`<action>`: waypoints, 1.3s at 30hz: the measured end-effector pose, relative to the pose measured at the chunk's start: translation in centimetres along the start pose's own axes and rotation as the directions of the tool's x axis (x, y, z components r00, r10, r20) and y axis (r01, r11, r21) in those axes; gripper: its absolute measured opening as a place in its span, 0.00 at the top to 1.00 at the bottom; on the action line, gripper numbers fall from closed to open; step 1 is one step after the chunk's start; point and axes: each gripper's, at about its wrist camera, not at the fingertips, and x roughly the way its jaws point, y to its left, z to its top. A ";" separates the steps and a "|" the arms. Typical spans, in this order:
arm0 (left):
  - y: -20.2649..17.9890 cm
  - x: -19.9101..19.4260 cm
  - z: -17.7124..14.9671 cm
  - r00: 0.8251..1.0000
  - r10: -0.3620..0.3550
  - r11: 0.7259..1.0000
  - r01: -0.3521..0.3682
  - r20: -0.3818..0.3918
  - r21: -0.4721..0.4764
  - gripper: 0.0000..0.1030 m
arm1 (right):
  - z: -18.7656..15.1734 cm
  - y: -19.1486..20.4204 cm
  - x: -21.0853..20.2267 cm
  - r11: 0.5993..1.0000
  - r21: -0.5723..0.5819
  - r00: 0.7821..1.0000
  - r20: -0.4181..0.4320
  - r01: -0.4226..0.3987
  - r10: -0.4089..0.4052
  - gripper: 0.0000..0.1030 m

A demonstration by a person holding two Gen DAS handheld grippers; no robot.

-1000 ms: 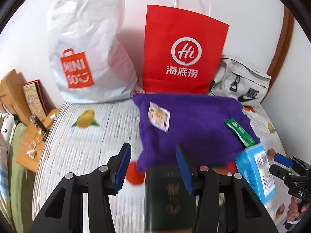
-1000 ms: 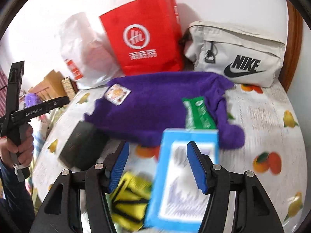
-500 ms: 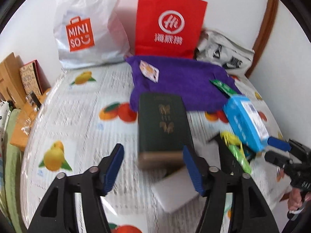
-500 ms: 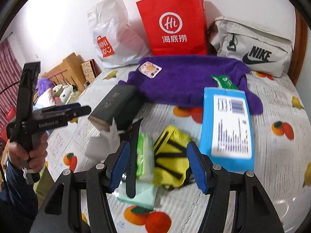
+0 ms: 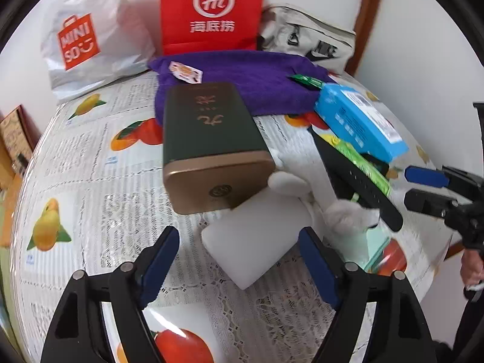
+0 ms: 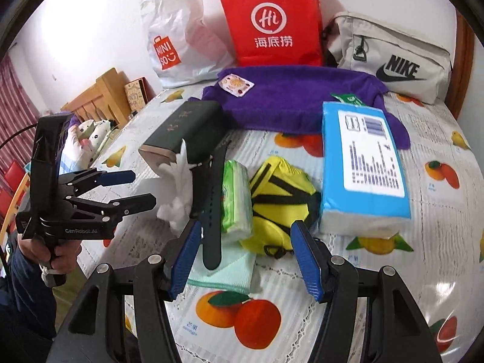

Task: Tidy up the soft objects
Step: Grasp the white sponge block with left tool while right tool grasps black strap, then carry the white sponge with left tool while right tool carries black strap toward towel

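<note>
lying rumpled, yellow pouch (image 6: 281,202) with black straps; both grippers' fingers (image 6: 308,260) spread wide, empty

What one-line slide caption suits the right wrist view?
Open right gripper hovers before a yellow pouch and green tissue pack on a fruit-print tablecloth.

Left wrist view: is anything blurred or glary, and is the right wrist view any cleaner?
Left wrist view: slight motion blur on the red bag and green box. Right wrist view: sharper, Nike bag crisp, some glare on the tablecloth. Both are fisheye-bent.
</note>
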 end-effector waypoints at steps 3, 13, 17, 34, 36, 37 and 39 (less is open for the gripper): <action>-0.1 0.7 0.0 1.000 -0.005 1.000 0.005 -0.005 0.017 0.22 | -0.5 -0.3 0.2 1.000 0.023 1.000 -0.009 0.003 -0.003 0.41; -0.1 1.2 -0.4 0.997 -0.067 0.998 0.067 0.023 0.017 0.34 | -1.0 1.5 1.7 1.000 -0.027 0.999 -0.047 -0.007 0.005 0.43; -0.3 0.9 -0.9 0.998 -0.048 0.999 0.047 0.032 0.018 0.36 | -1.1 1.8 2.6 0.999 -0.039 0.997 -0.072 -0.019 0.016 0.67; 0.8 -1.8 -3.0 0.996 0.067 0.995 -0.063 0.059 -0.076 0.41 | -3.2 0.6 -2.0 0.998 -0.046 0.999 0.015 -0.045 0.046 0.97; 1.0 -2.3 -3.4 0.995 0.077 0.993 -0.071 0.064 -0.094 0.42 | -3.7 0.1 -2.7 0.999 -0.037 0.999 0.029 -0.038 0.039 0.97; 1.0 -2.5 -3.6 0.994 0.083 0.992 -0.076 0.065 -0.100 0.42 | -3.9 -0.2 -3.2 0.999 -0.033 0.999 0.038 -0.034 0.035 0.97; 1.1 -2.8 -4.0 0.993 0.099 0.990 -0.092 0.063 -0.107 0.42 | -4.6 -0.9 -4.3 0.999 -0.027 0.998 0.057 -0.017 0.018 0.97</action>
